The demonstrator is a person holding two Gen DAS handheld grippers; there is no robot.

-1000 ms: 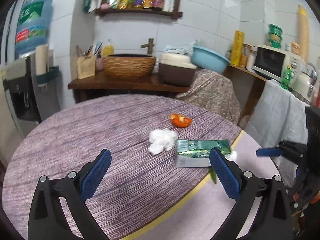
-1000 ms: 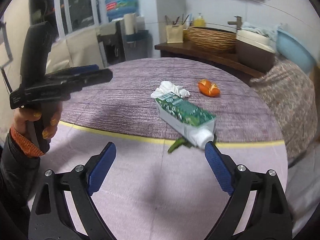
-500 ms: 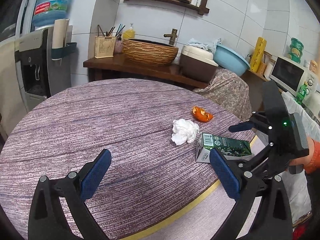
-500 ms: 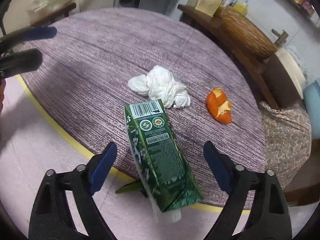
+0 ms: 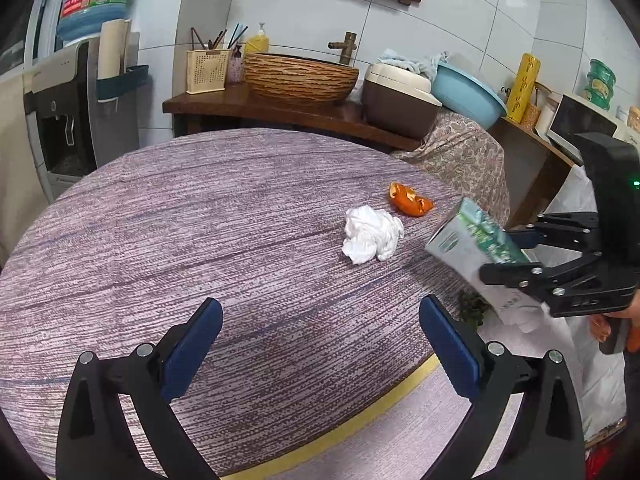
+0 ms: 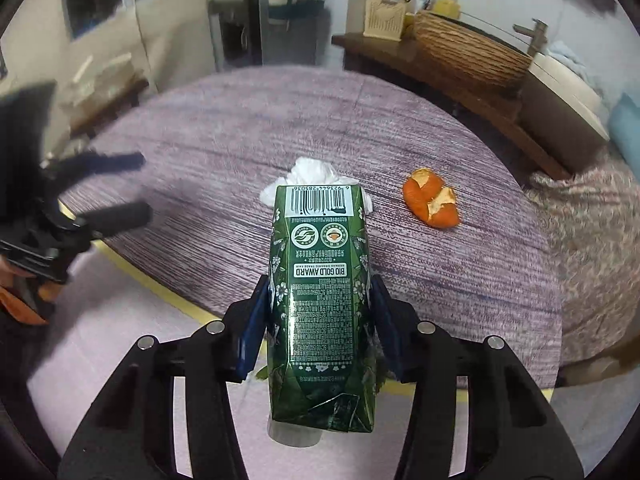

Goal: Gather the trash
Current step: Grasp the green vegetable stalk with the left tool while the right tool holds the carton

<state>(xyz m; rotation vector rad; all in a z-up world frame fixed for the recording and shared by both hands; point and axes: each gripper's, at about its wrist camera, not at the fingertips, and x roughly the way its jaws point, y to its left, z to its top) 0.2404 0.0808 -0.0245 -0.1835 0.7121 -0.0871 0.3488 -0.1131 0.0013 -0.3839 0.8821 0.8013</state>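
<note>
Carton (image 6: 322, 300) now clamped in right hand-held gripper (image 6: 320, 320), jaws just closed; left hand-held gripper (image 5: 320, 344) wide, empty.

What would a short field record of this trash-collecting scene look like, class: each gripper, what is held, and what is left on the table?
right gripper: jaws have just been closing, now shut on the green drink carton
left gripper: open, empty
carton: lifted, tilted
on round purple table: crumpled white tissue, orange peel, green leafy scrap at the edge
</note>
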